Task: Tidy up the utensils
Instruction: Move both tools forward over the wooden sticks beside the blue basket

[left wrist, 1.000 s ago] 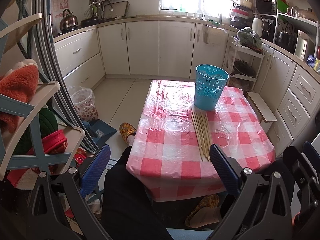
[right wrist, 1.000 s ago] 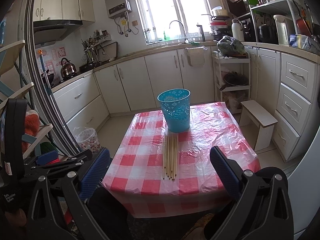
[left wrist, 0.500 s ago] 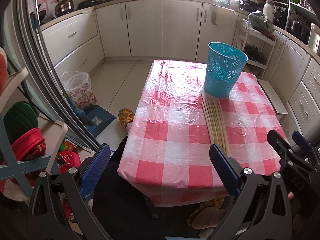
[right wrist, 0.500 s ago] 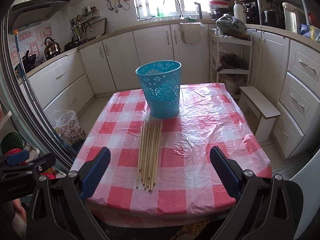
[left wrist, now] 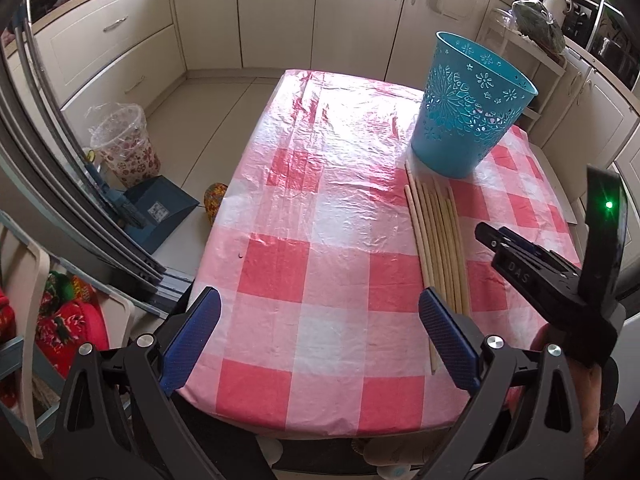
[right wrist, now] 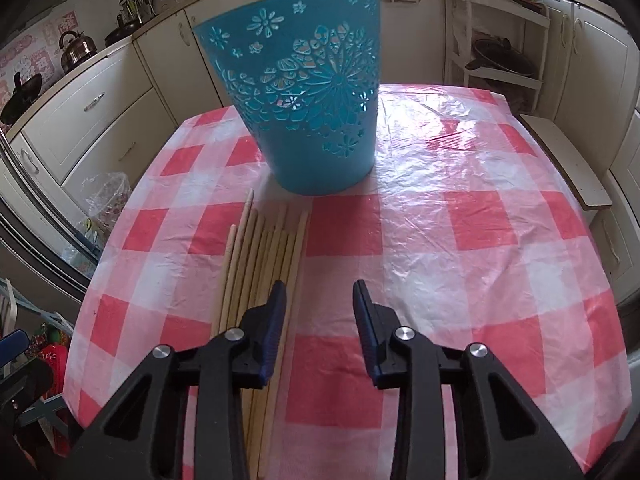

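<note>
Desk (left wrist: 312,208), red-and-white checked plastic cover, fills the centre of both views. Cover is wrinkled and glossy.

Blue perforated bin (right wrist: 304,92) stands upright at upper centre of the right wrist view, upper right of the left wrist view. It appears empty as far as its rim shows.

Chopsticks (right wrist: 264,264): a flat row of roughly 8 pale wooden sticks lying side by side on the desk, far ends just short of the bin's base, near ends running toward the bottom edge. Centre-left in the right wrist view, right of centre in the left.

Right tongs (right wrist: 320,320): jaws have just been narrowing, now part-way in, with a clear gap and nothing between them. The left blue pad sits over the rightmost sticks; the gap itself is over bare cloth. Open, not gripping.

Left tongs (left wrist: 320,340): jaws spread wide at the bottom of the left wrist view, nothing between them, over the desk's near edge.

Risks, as judged:
- Right tongs sit off to the right of the row; closing here likely catches 1 stick or none.
- Pad pressing on the sticks could roll or scatter them on the slick cover.
- Thin sticks lying flat are hard to pinch; tips may snag plastic.
- Light bin could tip if bumped.
</note>
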Tool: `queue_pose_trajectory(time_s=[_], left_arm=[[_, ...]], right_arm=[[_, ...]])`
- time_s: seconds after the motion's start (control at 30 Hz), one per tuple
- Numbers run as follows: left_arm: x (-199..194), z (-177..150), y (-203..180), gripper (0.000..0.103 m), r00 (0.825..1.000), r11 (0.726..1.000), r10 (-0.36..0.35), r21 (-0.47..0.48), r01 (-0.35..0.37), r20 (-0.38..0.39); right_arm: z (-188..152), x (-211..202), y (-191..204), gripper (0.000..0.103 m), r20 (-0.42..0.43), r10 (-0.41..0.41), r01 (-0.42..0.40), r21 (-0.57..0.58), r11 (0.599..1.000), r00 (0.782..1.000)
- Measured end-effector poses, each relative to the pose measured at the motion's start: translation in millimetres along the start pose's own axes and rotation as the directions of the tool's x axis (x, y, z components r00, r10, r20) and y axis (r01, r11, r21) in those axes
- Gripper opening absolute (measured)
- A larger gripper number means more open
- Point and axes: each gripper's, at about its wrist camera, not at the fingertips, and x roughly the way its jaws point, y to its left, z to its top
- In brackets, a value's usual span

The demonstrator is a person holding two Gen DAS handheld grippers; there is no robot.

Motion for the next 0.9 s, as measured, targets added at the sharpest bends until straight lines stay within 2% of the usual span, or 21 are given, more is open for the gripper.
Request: queue_pose_trajectory(time_s=[0.07,0.4,0.5,0.63,0.7,0.83,0.9], left_arm=[[9.3,5.0,-4.3,0.095,1.000,1.000,-0.002,0.002,0.002,-0.011],[50.0,21.3,-13.4,0.095,0.997,0.998,-0.050,-0.052,0.047,-0.062],[62.7,25.8,-18.7,0.095,0.997,0.998,-0.039,-0.053,0.036,-0.069],[79.2,31.4,-24.8,0.095,0.996,0.998,-0.030,-0.052,0.026,-0.087],[86.4,34.5,-27.7,0.095,0.996,0.998,-0.023,-0.052,0.018,-0.091],[102.4,41.6,-37.6,0.095,0.994,0.999,-0.009,-0.041,0.004,-0.105],[107.9,45.5,-43.9,0.095,0.995,1.000,-0.004,-0.026,0.001,-0.102]], right_arm=[[4.4,11.0,0.9,0.025,-0.015,0.003,-0.003,-0.003,1.000,1.000],[8.8,16.8,2.5,0.025,-0.020,0.030,-0.031,-0.056,0.998,0.999],[10.2,20.2,4.6,0.025,-0.022,0.016,-0.018,-0.084,0.996,1.000],[10.8,20.0,1.3,0.025,-0.036,0.037,-0.040,-0.080,0.996,0.999],[12.8,21.1,2.4,0.022,-0.039,0.017,-0.021,-0.109,0.994,0.999],[11.0,18.5,-4.6,0.009,-0.064,0.003,-0.011,-0.138,0.990,0.998],[7.2,14.9,-11.2,0.008,-0.072,0.002,-0.012,-0.140,0.990,0.997]])
